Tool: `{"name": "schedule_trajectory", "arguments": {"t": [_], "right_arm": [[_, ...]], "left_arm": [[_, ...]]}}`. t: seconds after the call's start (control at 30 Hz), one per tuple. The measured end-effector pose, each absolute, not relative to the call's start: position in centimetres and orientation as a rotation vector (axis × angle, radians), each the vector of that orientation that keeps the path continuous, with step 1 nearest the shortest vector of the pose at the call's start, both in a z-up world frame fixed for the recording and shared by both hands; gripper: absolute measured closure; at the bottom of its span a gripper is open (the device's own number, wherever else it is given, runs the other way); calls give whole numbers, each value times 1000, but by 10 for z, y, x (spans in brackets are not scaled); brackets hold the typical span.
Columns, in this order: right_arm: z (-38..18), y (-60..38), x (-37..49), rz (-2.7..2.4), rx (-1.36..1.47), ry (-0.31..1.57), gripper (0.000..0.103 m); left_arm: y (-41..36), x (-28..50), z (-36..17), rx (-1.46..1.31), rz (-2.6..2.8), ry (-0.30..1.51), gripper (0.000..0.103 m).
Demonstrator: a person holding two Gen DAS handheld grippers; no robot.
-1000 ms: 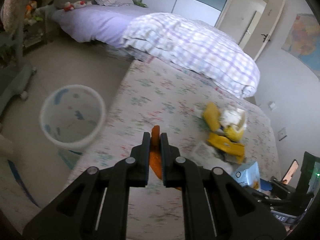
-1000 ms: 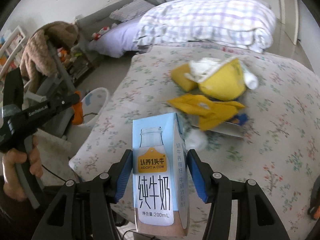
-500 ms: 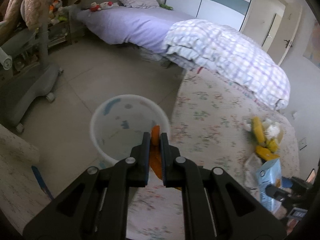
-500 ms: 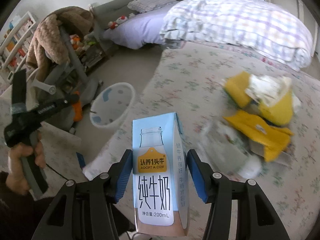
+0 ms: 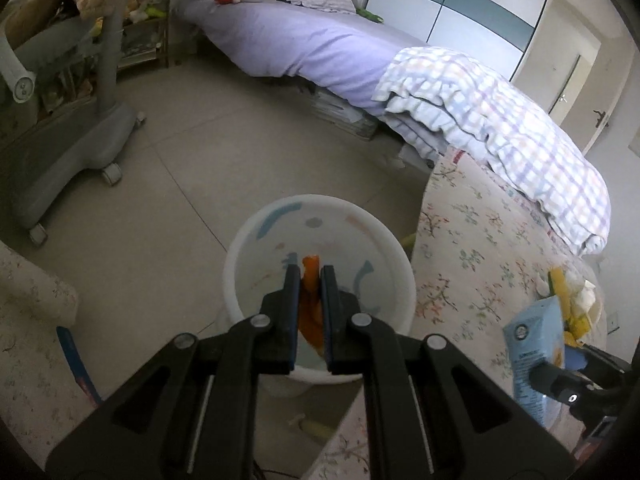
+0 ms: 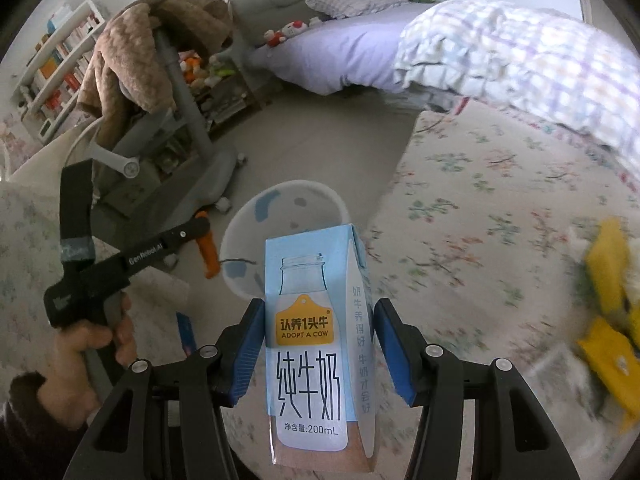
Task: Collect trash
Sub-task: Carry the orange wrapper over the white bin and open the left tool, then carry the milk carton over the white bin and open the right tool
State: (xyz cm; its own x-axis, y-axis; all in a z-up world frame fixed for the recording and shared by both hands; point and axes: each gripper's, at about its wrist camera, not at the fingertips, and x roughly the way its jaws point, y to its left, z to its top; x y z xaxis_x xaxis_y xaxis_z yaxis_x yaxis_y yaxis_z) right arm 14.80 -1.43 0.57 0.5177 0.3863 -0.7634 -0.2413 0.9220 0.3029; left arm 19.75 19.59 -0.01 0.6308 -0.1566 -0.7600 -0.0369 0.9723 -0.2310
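In the left wrist view my left claw (image 5: 307, 276) sits at lower centre, clenched on an orange scrap (image 5: 310, 280), right over the mouth of the white bin (image 5: 240, 264) on the floor. At the lower right edge of that frame my right claw shows with the blue carton (image 5: 534, 344) in it, over the flowered bed (image 5: 472, 248).

In the right wrist view, my hand (image 6: 86, 344) at lower left grips the left claw's handle, its tip with the scrap (image 6: 210, 252) at the bin's (image 6: 280, 200) left rim. At lower centre my right claw (image 6: 320, 332) grasps the carton (image 6: 310, 344) upright, blue pads on both its sides. Yellow wrappers (image 6: 608, 320) lie on the bed (image 6: 480, 208) at the right edge, blurred
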Motion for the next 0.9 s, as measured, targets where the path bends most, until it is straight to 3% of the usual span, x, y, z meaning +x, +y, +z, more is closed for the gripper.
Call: {"name": "schedule_trajectory", "arguments": {"t": [0.23, 0.3, 0.37, 0.73, 0.9], "right_arm": [[-14, 0, 184, 395, 175, 987, 47], [-17, 1, 192, 393, 182, 989, 47], [-19, 4, 200, 388, 194, 992, 47], [-35, 38, 238, 370, 150, 1022, 46], [-39, 49, 253, 355, 174, 1030, 46]], "left_arm": [[202, 205, -8, -236, -79, 858, 91], [207, 208, -11, -242, -62, 860, 73], [214, 208, -13, -263, -38, 870, 39], [253, 183, -19, -248, 208, 918, 1], [254, 177, -25, -203, 225, 934, 1]]}}
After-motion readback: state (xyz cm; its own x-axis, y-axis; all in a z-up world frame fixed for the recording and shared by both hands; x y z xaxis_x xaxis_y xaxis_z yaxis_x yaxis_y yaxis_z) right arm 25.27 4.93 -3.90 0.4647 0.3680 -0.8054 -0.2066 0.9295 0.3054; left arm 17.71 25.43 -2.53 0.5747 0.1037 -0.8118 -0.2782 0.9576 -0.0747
